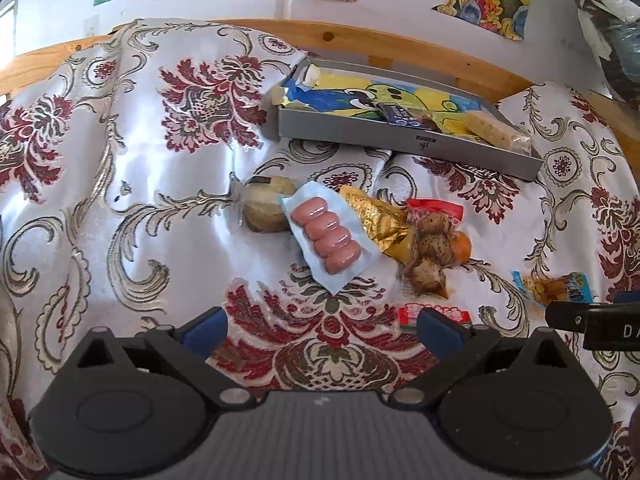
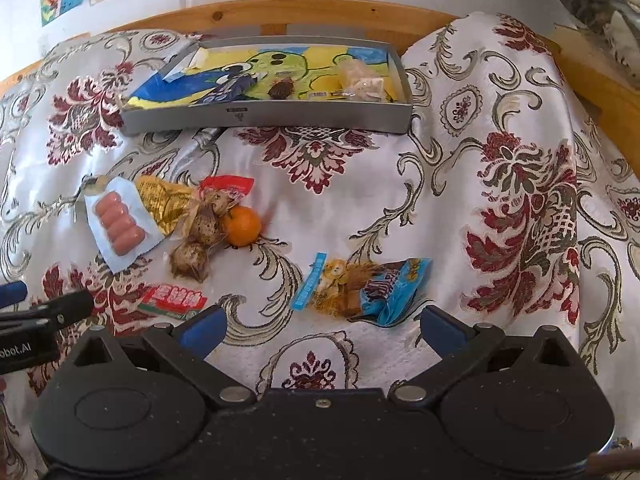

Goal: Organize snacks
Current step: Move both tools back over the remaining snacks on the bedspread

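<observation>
Near edge of the floral satin cloth (image 2: pixel 360 184): left gripper (image 1: pixel 320 332) and right gripper (image 2: pixel 322 328) both spread wide, empty. Loose snacks sit mid-cloth — pink sausage pack (image 1: pixel 326 240) overlaps the gold foil wrapper (image 1: pixel 376 216); grey shallow tray (image 2: pixel 264 114) far. Risks: grabbing two packs at once, the round orange fruit (image 2: pixel 242 226) rolling off, slick cloth bunching.

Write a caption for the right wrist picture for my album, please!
Open right gripper hovers over a blue snack bag, with sausages, an orange and a gray tray beyond.
</observation>
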Tool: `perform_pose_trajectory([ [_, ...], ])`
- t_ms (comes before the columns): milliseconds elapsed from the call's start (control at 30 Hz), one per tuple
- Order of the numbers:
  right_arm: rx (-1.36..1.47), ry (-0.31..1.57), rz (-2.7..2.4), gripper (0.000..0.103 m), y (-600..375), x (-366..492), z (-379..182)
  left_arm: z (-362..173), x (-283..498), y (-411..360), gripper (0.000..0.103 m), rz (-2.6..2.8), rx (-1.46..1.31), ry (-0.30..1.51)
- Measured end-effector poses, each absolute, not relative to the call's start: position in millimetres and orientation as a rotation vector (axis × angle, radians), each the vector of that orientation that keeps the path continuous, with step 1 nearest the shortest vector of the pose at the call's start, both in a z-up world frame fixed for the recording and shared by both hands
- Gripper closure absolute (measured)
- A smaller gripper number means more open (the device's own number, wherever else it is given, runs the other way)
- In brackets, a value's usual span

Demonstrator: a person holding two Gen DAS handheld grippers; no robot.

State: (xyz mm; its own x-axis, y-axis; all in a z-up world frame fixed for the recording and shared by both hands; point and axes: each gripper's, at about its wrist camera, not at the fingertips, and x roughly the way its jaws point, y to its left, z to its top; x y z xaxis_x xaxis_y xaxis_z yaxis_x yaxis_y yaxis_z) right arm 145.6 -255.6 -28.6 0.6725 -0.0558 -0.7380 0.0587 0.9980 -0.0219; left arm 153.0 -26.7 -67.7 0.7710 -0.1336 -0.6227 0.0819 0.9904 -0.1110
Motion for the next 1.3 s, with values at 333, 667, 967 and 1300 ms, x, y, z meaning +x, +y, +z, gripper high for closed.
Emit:
perform_pose_trajectory([
  [333,0.161,0.905,-0.031,0.001,-295,176,-31,-66,167,-45,0.001,-0.206,-0.049,0.678],
  [667,0.315,1.004,-0.032,0.001,-338,212,-52,-63,200,-73,0.001,-0.303,-0.043,0.645],
  [967,0.359,0.968,-0.024,0.001,-342,212,-50,-75,241,-95,0.001,-0.392,-0.075,0.726],
  [1300,0.295,0.973,-0.018,0.001,-335,213,-52,-84,258,-102,0.015,-0.393,-0.08,0.798],
])
